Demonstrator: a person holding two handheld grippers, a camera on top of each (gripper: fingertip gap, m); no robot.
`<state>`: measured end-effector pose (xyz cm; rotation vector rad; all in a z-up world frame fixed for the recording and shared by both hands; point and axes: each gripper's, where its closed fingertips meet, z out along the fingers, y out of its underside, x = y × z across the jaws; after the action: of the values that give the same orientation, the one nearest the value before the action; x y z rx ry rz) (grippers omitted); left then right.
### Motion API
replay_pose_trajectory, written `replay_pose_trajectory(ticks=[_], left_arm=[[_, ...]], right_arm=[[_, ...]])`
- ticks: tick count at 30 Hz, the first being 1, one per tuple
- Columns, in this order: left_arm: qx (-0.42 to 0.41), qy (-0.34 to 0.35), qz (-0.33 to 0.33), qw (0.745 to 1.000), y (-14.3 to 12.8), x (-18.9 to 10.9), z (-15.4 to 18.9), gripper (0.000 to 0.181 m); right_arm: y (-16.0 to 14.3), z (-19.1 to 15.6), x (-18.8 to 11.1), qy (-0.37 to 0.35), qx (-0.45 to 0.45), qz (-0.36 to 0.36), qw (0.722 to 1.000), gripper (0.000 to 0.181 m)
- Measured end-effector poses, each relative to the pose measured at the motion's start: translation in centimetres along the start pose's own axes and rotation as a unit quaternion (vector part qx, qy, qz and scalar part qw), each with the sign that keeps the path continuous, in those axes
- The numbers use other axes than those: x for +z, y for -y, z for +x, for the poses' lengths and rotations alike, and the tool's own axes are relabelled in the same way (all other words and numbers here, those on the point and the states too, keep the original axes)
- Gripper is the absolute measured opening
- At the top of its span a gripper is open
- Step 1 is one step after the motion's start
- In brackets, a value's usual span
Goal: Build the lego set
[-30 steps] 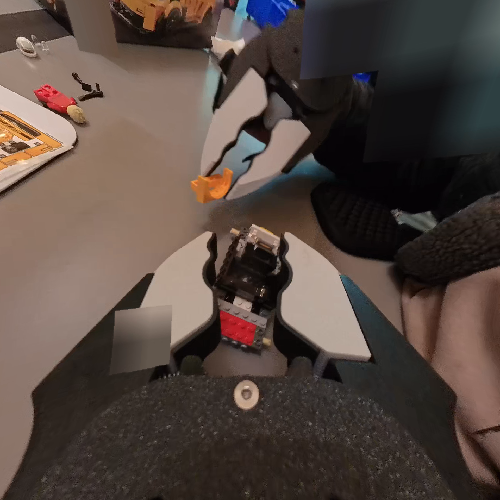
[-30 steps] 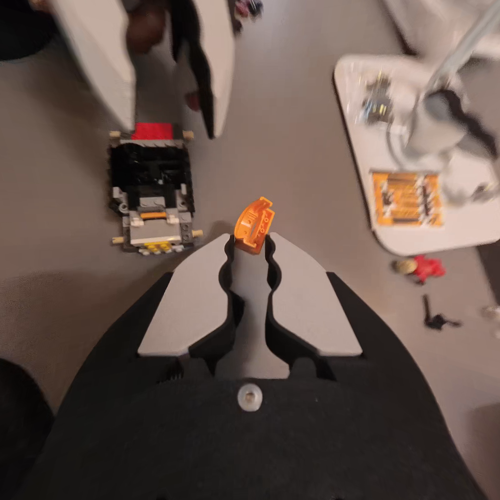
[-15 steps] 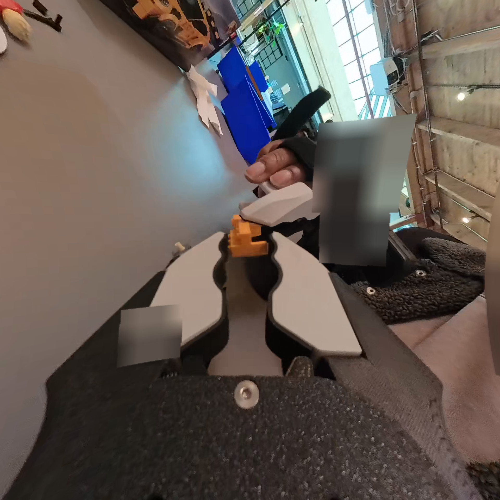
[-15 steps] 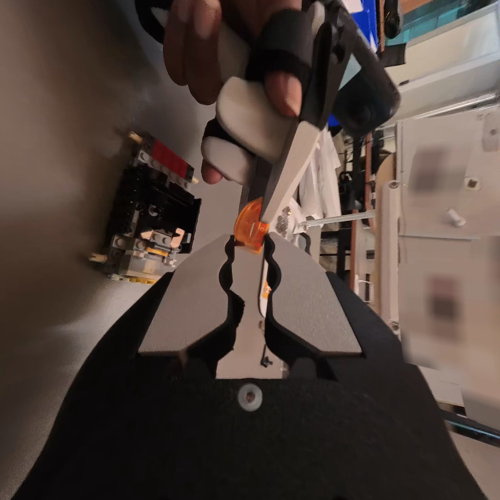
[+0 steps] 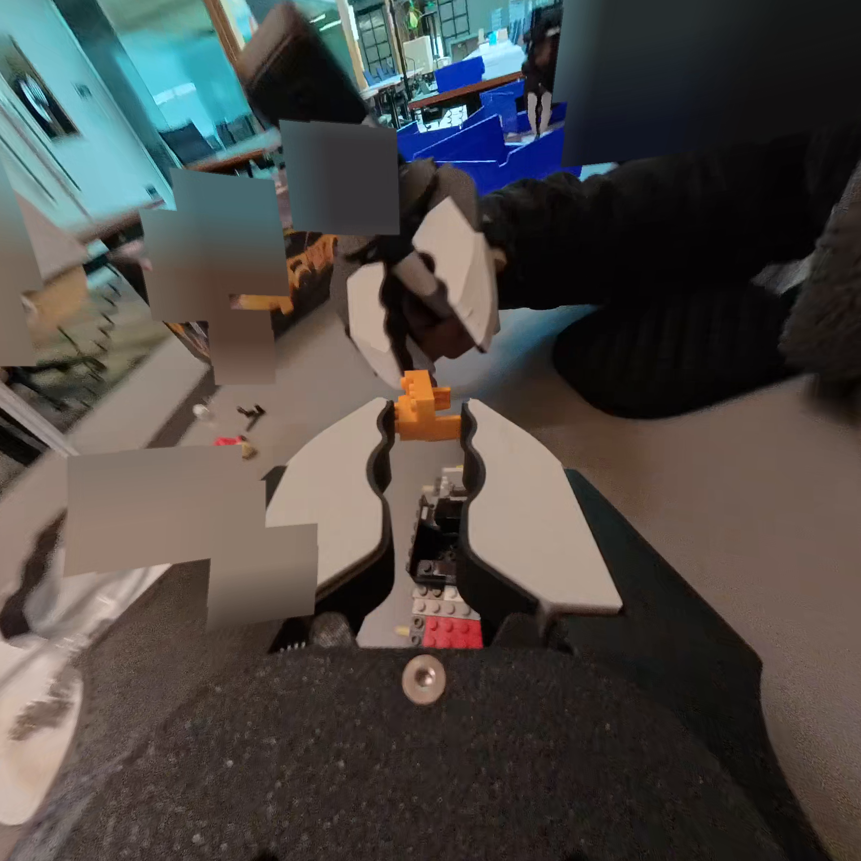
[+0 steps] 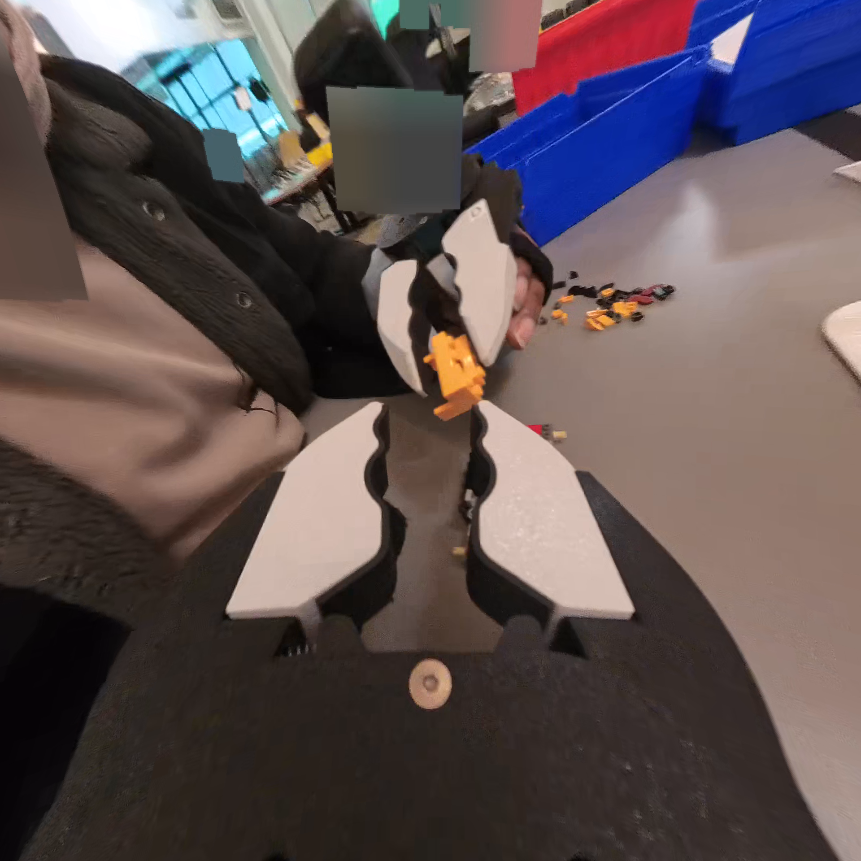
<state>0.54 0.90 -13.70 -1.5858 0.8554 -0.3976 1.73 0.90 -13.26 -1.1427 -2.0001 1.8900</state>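
My left gripper (image 5: 426, 410) is shut on an orange Lego piece (image 5: 426, 419) at its fingertips, held above the table. It also shows in the right wrist view (image 6: 454, 372), gripping the same orange piece (image 6: 454, 368). My right gripper (image 6: 431, 412) is open, and its right fingertip (image 6: 484, 414) touches the bottom of the orange piece. It faces me in the left wrist view (image 5: 438, 358). The black, grey and red Lego model (image 5: 438, 550) lies on the grey table (image 5: 652, 489) under my left gripper. In the right wrist view only its red end (image 6: 536, 428) shows.
Blue bins (image 6: 605, 140) and a red bin (image 6: 605, 46) stand at the back. A pile of loose orange and black pieces (image 6: 610, 307) lies nearby. A small red piece (image 5: 230, 440) and black bits (image 5: 251, 412) lie to the left. A person's dark sleeve (image 5: 652, 279) rests on the table. Only a small space, under 4 cm, lies between the two pairs of fingers.
Both grippers have swung back to look level across the table. My right gripper has opened and no longer grips its orange piece. The orange piece now sits in the left gripper.
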Motion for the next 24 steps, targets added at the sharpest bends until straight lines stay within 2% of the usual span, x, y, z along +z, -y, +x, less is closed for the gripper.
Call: replay_pose_trajectory(ticks=[5, 8, 10, 12, 15, 17, 19, 21, 22, 24], left_arm=[[0.143, 0.03, -0.01, 0.989, 0.7, 0.5, 1.3, 0.027], [0.19, 0.03, -0.018, 0.981, 0.6, 0.8, 2.0, 0.027], [0.183, 0.031, -0.013, 0.983, 0.6, 0.8, 1.9, 0.027], [0.134, 0.025, -0.003, 0.991, 0.4, 0.8, 1.4, 0.027], [-0.034, -0.014, 0.012, 0.999, -0.2, 0.6, 0.3, 0.049], [-0.15, -0.044, 0.034, 0.987, 0.1, 0.3, -0.3, 0.045], [-0.231, -0.066, 0.039, 0.97, -0.1, 0.2, -0.7, 0.037], [-0.255, -0.076, 0.027, 0.963, -0.7, 0.2, -0.7, 0.028], [-0.249, -0.075, 0.016, 0.965, -1.0, 0.2, -0.6, 0.021], [-0.229, -0.065, 0.001, 0.971, -1.2, 0.3, -0.5, 0.019]], right_arm=[[-0.8, -0.5, 1.1, 0.056, 0.056, 0.01, 0.997, 0.032], [-0.4, -1.0, 1.3, 0.081, 0.07, 0.024, 0.994, 0.022], [-0.3, -1.0, 1.2, 0.076, 0.068, 0.024, 0.995, 0.022], [-0.2, -0.4, 1.0, 0.048, 0.048, 0.024, 0.997, 0.022], [-0.2, 1.1, 0.5, -0.042, -0.043, 0.006, 0.998, 0.021], [-0.4, 2.0, 0.5, -0.112, -0.136, -0.023, 0.984, 0.021], [-0.3, 2.2, 0.8, -0.152, -0.211, -0.034, 0.965, 0.021], [-0.1, 2.3, 1.0, -0.17, -0.241, -0.034, 0.955, 0.021], [-0.1, 2.4, 1.0, -0.177, -0.251, -0.036, 0.951, 0.021], [-0.3, 2.6, 1.0, -0.182, -0.26, -0.041, 0.948, 0.021]])
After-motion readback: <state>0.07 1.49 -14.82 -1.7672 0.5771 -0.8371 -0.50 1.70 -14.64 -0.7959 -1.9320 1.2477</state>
